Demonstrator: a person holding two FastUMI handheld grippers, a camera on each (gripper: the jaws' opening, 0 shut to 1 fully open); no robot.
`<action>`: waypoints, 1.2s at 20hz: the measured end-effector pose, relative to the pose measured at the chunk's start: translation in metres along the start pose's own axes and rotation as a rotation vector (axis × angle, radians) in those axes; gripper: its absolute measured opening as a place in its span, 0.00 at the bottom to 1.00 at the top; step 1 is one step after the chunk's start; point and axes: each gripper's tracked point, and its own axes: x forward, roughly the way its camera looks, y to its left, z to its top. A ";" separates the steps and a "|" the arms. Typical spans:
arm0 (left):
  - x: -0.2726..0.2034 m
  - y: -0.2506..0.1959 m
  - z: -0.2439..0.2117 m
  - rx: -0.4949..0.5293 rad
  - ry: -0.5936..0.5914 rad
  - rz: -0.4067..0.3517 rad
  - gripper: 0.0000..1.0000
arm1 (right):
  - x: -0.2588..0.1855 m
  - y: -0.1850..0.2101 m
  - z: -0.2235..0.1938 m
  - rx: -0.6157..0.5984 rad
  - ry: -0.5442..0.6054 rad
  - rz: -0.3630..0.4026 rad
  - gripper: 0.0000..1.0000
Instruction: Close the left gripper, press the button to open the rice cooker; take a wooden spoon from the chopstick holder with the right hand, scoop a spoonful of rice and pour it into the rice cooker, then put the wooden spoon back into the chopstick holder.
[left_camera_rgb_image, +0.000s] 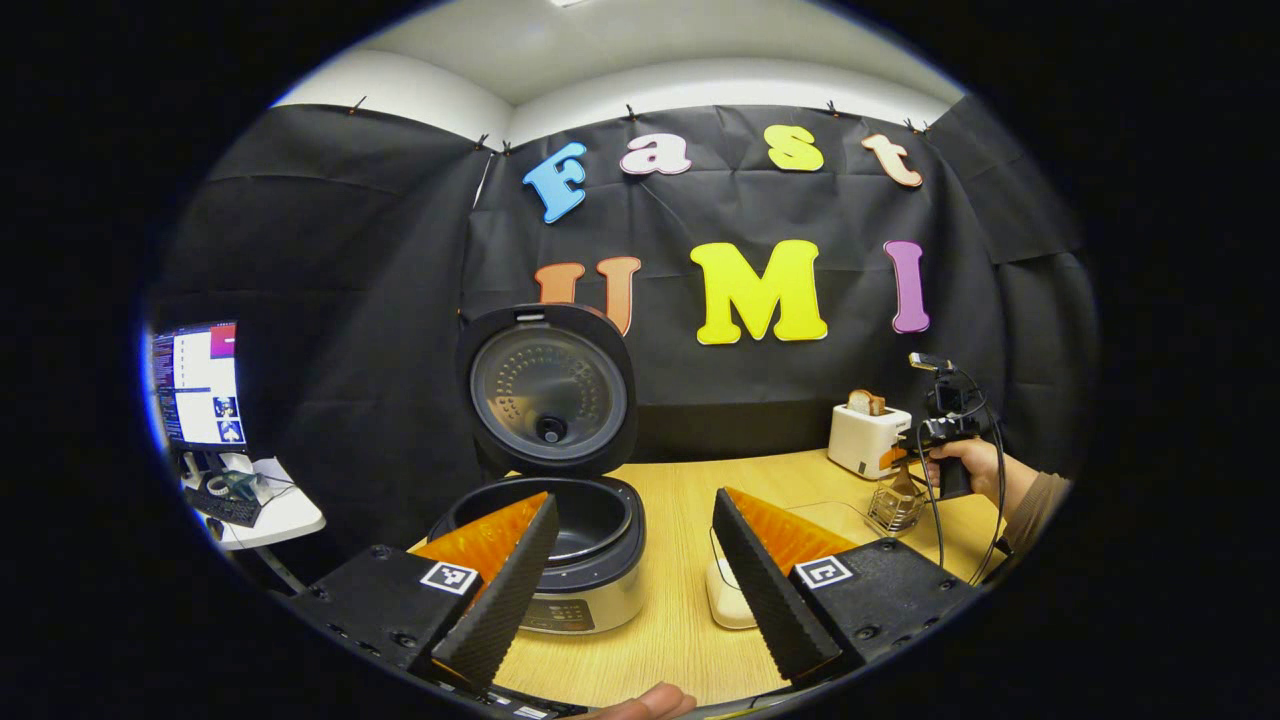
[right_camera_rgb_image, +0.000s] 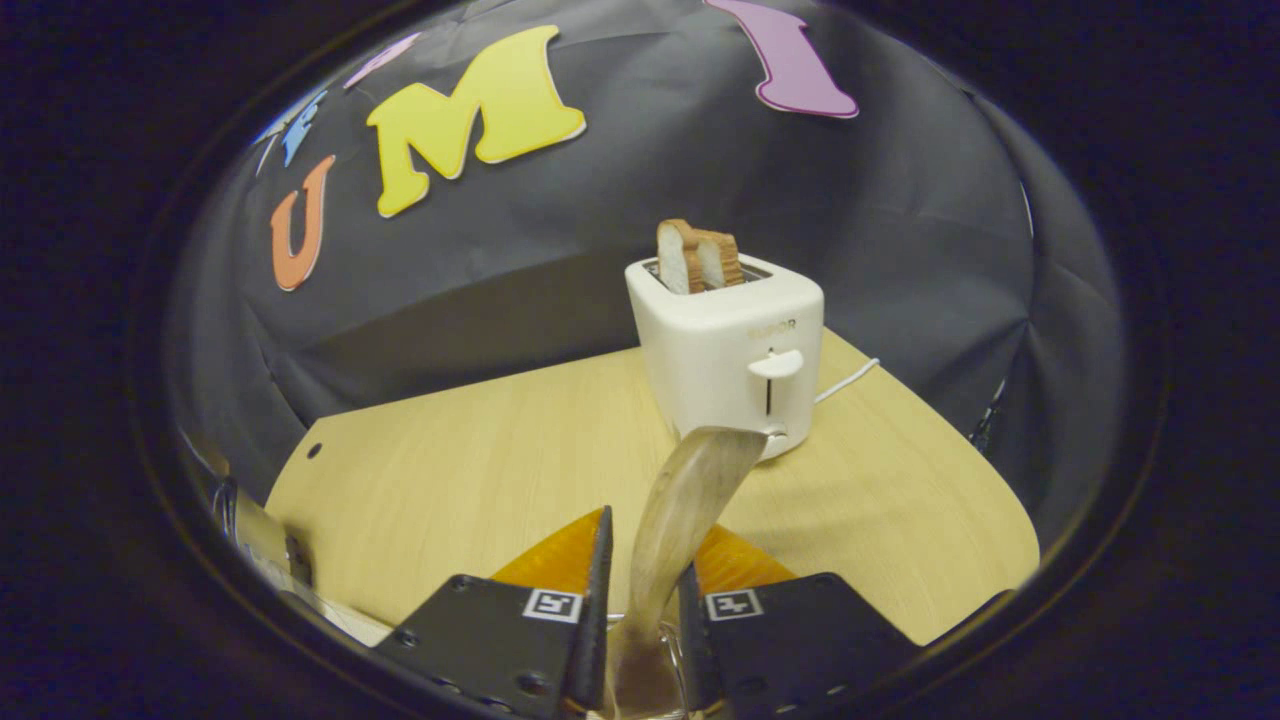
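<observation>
The rice cooker (left_camera_rgb_image: 548, 520) stands lid-up just ahead of the left gripper (left_camera_rgb_image: 630, 585), which is released, jaws wide. The right gripper (right_camera_rgb_image: 640, 600) is clenched on the wooden spoon (right_camera_rgb_image: 690, 500), its long axis running forward between the fingers. In the left gripper view, the chopstick holder (left_camera_rgb_image: 893, 508) sits just below the right gripper.

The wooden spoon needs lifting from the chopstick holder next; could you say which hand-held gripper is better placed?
Right: the right hand-held gripper straddles the wooden spoon; the left hand-held gripper stands open by the rice cooker.
</observation>
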 end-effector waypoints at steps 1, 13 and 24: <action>0.001 0.003 0.001 -0.004 -0.004 0.003 0.99 | 0.001 0.002 -0.001 0.007 0.007 0.004 0.21; -0.003 0.019 0.003 -0.023 -0.011 0.021 0.99 | -0.114 0.046 0.038 -0.179 -0.202 -0.016 0.10; -0.005 0.021 0.001 0.000 -0.005 0.021 0.99 | -0.191 0.205 0.003 -0.374 -0.273 0.177 0.09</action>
